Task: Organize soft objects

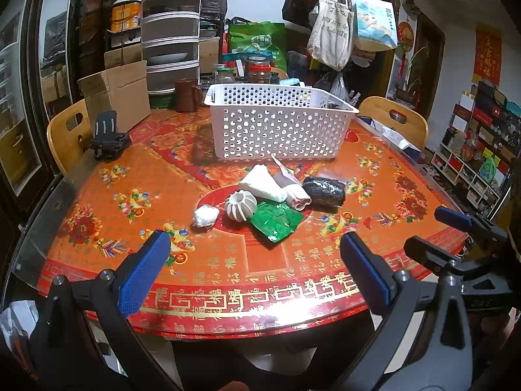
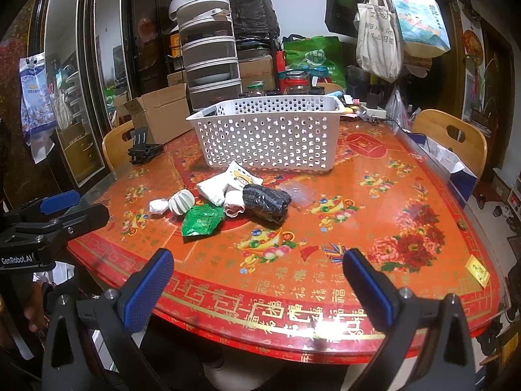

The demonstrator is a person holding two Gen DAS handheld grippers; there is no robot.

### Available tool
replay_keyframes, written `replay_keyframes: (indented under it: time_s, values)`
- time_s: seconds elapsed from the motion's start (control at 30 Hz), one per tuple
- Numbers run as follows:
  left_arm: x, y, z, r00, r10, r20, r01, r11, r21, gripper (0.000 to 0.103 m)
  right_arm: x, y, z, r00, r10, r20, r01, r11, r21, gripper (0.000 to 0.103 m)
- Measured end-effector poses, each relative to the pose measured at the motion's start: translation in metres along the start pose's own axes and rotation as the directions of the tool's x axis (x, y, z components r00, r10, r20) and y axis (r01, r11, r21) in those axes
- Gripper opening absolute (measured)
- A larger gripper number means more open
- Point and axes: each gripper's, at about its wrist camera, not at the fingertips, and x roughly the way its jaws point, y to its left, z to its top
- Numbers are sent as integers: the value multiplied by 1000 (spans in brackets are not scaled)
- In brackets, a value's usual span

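A white perforated basket (image 1: 276, 123) (image 2: 267, 133) stands at the far middle of the red table. In front of it lies a small heap: a white wad (image 1: 205, 215) (image 2: 158, 207), a ribbed white ball (image 1: 240, 206) (image 2: 181, 202), a green foil pouch (image 1: 275, 221) (image 2: 202, 220), a white packet (image 1: 262, 184) (image 2: 224, 184), a pinkish roll (image 1: 294, 192) (image 2: 234, 203) and a dark wrapped roll (image 1: 324, 190) (image 2: 267, 202). My left gripper (image 1: 254, 247) is open above the near table edge. My right gripper (image 2: 257, 268) is open too, well short of the heap.
A cardboard box (image 1: 117, 96) (image 2: 159, 110), a black phone stand (image 1: 107, 140) (image 2: 143, 148) and a brown mug (image 1: 187, 94) sit at the far left. Jars, stacked containers and hanging bags crowd the back. Wooden chairs (image 1: 66, 130) (image 2: 454, 137) flank the table. Clear plastic (image 2: 298, 194) lies beside the dark roll.
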Motion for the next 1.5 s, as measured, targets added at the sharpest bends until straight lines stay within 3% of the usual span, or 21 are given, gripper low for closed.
replay_keyframes:
  time_s: [1.03, 1.5]
  values:
    - [0, 0, -2, 1000, -4, -4, 4, 1000, -2, 103, 5, -1, -4, 1000, -2, -10, 2, 1000, 6, 103]
    - [38, 15, 3, 998, -40, -45, 39, 999, -15, 103, 32, -4, -1, 998, 11, -62, -10, 1000, 13, 103]
